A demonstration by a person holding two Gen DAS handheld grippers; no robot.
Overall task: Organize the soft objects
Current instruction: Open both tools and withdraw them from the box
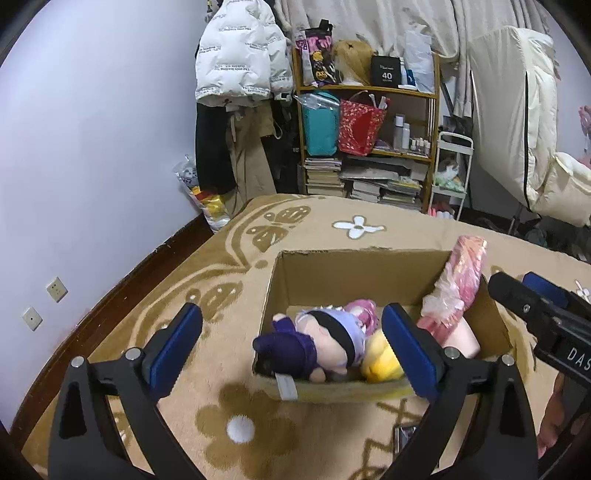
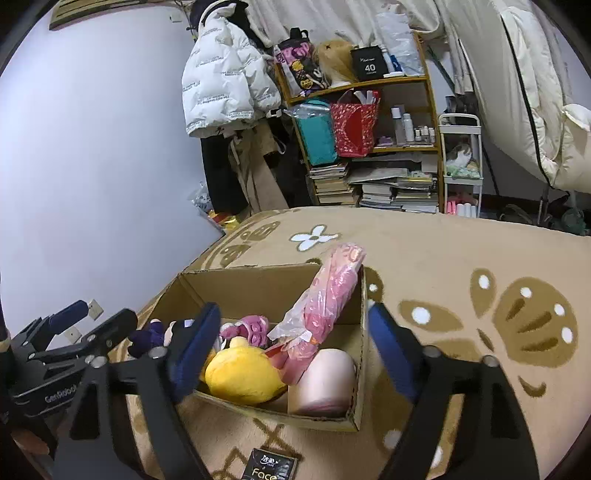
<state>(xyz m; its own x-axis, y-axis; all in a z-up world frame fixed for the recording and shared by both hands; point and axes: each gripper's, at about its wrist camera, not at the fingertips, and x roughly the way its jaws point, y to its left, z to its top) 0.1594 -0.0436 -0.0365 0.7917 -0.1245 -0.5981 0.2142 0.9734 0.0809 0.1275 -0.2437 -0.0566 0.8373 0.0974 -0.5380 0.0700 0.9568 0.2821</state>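
A pale lilac wall (image 1: 92, 129) meets a dark baseboard (image 1: 122, 280). A tan flower-patterned blanket (image 1: 314, 229) covers the bed. Behind it stands a wooden shelf (image 1: 369, 90) crammed with bags, bottles and stacked books (image 1: 325, 175), beside a hanging white jacket (image 1: 240, 51) and cream curtains (image 1: 388, 22).

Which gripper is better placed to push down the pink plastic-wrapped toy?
Probably the right gripper: open, with the pink plastic-wrapped toy leaning just ahead. The left gripper faces the purple-haired plush doll.

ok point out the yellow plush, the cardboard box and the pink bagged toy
yellow plush (image 2: 240, 376), right wrist view, middle of its body
cardboard box (image 1: 354, 273), left wrist view, inside of far wall
pink bagged toy (image 2: 328, 291), right wrist view, mid wrapper
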